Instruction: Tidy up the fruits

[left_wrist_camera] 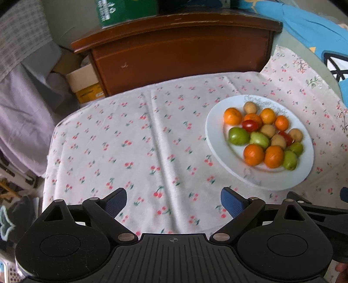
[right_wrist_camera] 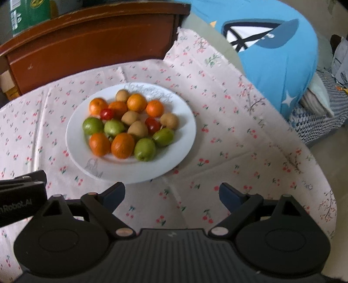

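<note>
A white plate on a cherry-print cloth holds mixed fruit in a heap: several oranges, green fruits, brown kiwi-like fruits and two small red tomatoes. My left gripper hovers open over bare cloth, left of and nearer than the plate, nothing between its blue pads. My right gripper is open too, just short of the plate's near rim, empty. Part of the left gripper's body shows at the right wrist view's left edge.
The cherry-print cloth covers the surface. A dark wooden cabinet stands behind it with a green box on top. A blue pillow lies at the right; clothes and boxes crowd the left.
</note>
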A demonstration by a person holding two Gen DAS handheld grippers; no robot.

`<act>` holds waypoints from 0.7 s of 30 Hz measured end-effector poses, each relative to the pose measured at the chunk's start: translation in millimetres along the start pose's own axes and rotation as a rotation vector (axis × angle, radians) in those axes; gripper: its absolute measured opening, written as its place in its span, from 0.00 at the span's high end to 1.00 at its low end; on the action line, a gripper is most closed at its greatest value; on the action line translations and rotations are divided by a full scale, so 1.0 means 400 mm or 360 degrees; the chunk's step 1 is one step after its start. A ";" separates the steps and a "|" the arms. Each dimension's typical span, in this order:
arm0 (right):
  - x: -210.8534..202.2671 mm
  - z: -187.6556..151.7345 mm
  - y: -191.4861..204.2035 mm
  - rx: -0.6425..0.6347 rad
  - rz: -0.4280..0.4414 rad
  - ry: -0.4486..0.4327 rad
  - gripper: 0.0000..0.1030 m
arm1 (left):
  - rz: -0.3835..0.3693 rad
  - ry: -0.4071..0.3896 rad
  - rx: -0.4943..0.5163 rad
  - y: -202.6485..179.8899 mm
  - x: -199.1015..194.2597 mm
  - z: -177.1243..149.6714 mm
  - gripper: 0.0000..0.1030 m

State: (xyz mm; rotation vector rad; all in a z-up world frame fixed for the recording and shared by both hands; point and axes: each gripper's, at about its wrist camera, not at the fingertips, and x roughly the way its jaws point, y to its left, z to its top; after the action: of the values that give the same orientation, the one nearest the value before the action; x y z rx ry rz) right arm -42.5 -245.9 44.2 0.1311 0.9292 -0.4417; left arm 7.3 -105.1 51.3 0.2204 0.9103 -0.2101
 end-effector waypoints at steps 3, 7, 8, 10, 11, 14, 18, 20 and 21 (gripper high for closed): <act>-0.001 -0.019 0.015 -0.0032 0.0022 0.0008 0.10 | 0.0004 0.0018 -0.0031 0.020 -0.004 -0.021 0.08; -0.001 -0.051 0.042 -0.0101 0.0048 0.0005 0.10 | 0.0012 0.0030 -0.0056 0.042 -0.014 -0.052 0.08; 0.000 -0.059 0.048 -0.0119 0.0062 0.0008 0.09 | 0.0001 0.0039 -0.0065 0.047 -0.015 -0.058 0.08; -0.001 -0.079 0.062 -0.0155 0.0124 0.0015 0.09 | -0.0006 0.0056 -0.0079 0.057 -0.019 -0.076 0.08; -0.004 -0.088 0.069 -0.0165 0.0152 0.0016 0.09 | -0.0001 0.0060 -0.0080 0.060 -0.021 -0.083 0.08; -0.009 -0.117 0.081 -0.0171 0.0229 0.0004 0.09 | 0.0002 0.0073 -0.0097 0.073 -0.028 -0.103 0.08; -0.009 -0.151 0.080 -0.0115 0.0277 -0.0014 0.07 | -0.0010 0.0068 -0.0128 0.089 -0.046 -0.115 0.08; -0.013 -0.165 0.073 -0.0074 0.0282 -0.0065 0.06 | -0.0019 0.0057 -0.0137 0.096 -0.054 -0.117 0.08; -0.015 -0.171 0.069 -0.0050 0.0296 -0.0094 0.05 | -0.0026 0.0053 -0.0143 0.100 -0.059 -0.118 0.08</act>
State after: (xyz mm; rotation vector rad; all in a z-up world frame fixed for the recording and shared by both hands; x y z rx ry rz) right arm -85.0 -198.9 5.7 0.1732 0.8572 -0.2575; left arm -31.5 -51.8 46.0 0.1339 0.9528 -0.1807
